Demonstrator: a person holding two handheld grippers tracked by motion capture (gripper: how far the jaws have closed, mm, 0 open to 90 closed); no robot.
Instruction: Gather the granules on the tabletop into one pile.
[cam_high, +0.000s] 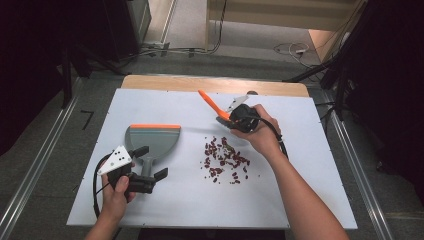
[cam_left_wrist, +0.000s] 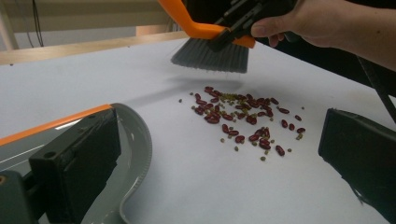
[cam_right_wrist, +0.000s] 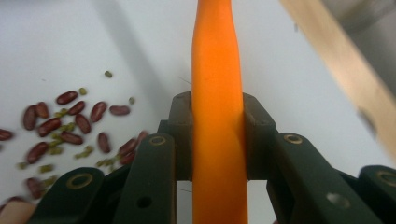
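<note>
Orange brush (cam_left_wrist: 205, 35) clamped in right claw (cam_right_wrist: 217, 140) (left claw (cam_high: 150, 162) gapes).

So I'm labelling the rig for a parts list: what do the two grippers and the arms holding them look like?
Both are black two-jaw tools. The left gripper carries a white three-cornered plate with dark dots, and a black cable loops from it. The right gripper trails a black cable too; its jaw links have brass-ringed holes. Forearms are bare, no sleeves in view.

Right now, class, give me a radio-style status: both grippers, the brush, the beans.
Right gripper shut on brush, raised above beans. Left gripper open around dustpan handle. Nothing between beans and dustpan.
</note>
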